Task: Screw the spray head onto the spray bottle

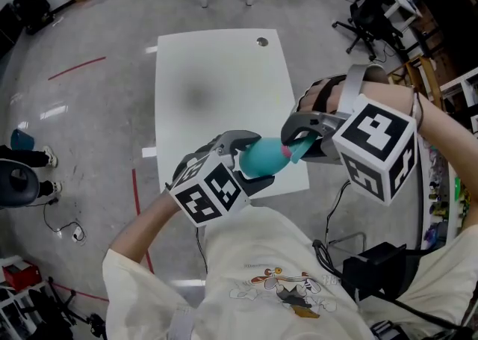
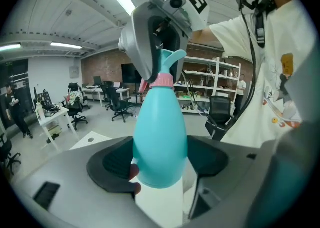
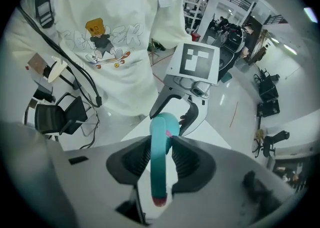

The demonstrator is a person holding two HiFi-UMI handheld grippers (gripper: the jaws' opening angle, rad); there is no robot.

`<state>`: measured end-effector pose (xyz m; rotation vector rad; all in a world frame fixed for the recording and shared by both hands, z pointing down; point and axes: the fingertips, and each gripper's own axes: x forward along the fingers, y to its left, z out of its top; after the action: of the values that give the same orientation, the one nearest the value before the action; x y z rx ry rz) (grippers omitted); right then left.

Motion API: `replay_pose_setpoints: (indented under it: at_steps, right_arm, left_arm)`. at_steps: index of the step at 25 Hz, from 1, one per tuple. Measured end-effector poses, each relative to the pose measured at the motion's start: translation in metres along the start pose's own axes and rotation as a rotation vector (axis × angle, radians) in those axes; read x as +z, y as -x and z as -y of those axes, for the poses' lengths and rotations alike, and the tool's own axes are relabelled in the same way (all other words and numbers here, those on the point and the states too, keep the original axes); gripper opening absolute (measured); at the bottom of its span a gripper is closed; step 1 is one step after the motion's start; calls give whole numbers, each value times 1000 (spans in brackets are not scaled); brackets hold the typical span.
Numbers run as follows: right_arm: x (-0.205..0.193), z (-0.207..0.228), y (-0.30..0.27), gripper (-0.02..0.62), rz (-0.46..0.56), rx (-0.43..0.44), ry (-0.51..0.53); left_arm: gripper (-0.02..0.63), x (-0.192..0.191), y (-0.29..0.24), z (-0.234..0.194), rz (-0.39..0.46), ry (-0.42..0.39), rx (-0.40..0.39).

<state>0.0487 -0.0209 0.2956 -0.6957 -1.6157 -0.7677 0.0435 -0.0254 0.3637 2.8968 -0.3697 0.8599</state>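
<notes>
Grey left gripper opposite right gripper

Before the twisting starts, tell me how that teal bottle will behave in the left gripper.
The spray bottle is smooth and egg-shaped, so it may slip or rotate in the left gripper when torque comes. It looks like plastic, probably light, and might dent under a hard squeeze. Laid on its side, it would likely roll.

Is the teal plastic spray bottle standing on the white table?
No, the left gripper holds the spray bottle in the air, clear of the table.
</notes>
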Motion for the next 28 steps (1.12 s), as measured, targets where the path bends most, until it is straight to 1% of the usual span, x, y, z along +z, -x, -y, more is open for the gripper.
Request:
replay_pose_setpoints:
  at_steps: [2,3,5,7,9,11,13,14,17,19,24,26,28]
  right_arm:
    - [-5,-3,-1,129,-34,-5,11]
    - [-8,-4,-2,129,-49,-9,-2]
    - [-13,-3,-2,128,-63,-16,-77]
    - [-18,3,-3,128,-55,-23,-202]
    - [-22,10,-4,129,-29,-32,-355]
    - [-25,18,-4,129,23,-35,-538]
    - [-26,24,-3,129,77,-34,-725]
    - [-27,25,-4,129,95,-30,-802]
    - [-30,27,-12,129,123,-16,-964]
    - [-32,27,-16,129,153,-6,-1077]
    - [-34,32,-18,129,276,1,-1400]
    - [-34,35,-17,129,328,2,-1513]
    - [-36,38,-14,129,359,-5,-1592]
  left_arm:
    - [344,1,-3,1,-25,31,-10]
    - [342,2,-5,1,-34,42,2]
    - [344,3,-6,-4,-49,51,65]
    - [344,3,-5,-13,-60,49,163]
    - [344,2,-3,-25,-68,36,281]
    - [344,1,-1,-33,-63,35,391]
    - [344,-1,-1,-39,-46,59,482]
    - [344,-2,-1,-41,-42,67,528]
    - [344,-8,-3,-45,-56,55,657]
    - [344,-12,-3,-47,-70,48,717]
    - [344,-15,5,-55,-88,28,820]
    - [344,-14,8,-58,-94,10,849]
    - [344,-13,9,-60,-96,-5,859]
